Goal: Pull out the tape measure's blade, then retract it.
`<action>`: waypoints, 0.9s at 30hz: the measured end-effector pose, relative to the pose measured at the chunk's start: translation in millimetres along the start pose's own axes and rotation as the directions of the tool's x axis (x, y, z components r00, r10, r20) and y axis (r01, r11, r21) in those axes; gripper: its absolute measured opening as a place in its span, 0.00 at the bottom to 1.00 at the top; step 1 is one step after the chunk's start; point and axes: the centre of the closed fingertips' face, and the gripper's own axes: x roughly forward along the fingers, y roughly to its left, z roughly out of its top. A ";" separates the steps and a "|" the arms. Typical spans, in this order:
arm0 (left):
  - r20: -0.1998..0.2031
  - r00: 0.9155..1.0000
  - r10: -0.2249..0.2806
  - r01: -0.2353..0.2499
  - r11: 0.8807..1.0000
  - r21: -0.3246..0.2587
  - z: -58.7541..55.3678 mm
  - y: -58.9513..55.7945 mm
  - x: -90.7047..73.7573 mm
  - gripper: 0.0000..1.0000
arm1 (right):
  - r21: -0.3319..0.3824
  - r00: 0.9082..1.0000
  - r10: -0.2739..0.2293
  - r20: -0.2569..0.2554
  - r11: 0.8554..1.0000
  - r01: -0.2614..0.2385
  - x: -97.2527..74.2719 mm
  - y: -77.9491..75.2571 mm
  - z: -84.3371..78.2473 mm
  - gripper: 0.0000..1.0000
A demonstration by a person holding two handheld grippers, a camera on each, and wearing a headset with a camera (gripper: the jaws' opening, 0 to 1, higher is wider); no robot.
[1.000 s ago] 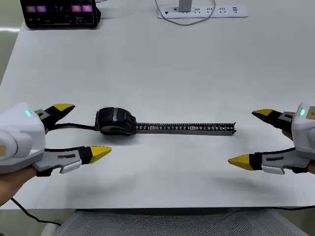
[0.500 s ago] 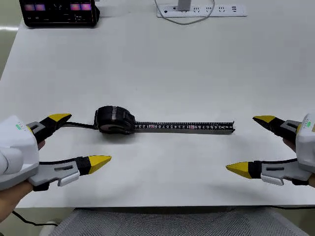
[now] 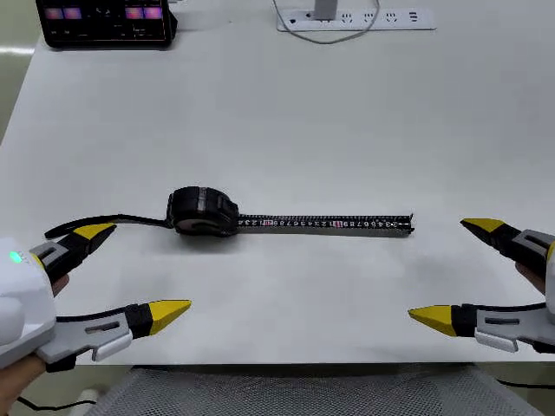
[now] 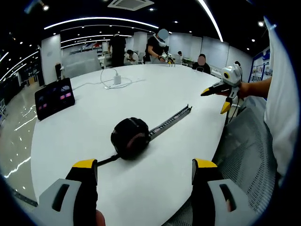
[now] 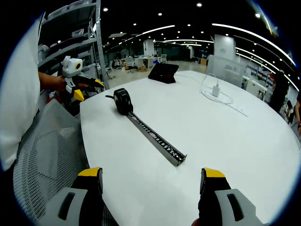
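White table [image 3: 347, 130] bears black tape measure [image 3: 202, 212], blade [image 3: 325, 224] extended.

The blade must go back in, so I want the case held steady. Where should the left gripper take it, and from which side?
Probably grip the case across its near and far faces, coming from its left end. The blade leaves on the right, so that side is blocked, and the open left gripper faces the left end. Mind the strap trailing there.
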 end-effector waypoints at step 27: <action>0.022 0.998 0.057 -0.056 0.996 -0.062 -7.7 -0.2 -5.3 0.81 | 0.041 0.998 -0.047 0.034 0.998 0.046 -0.5 12.8 0.2 0.88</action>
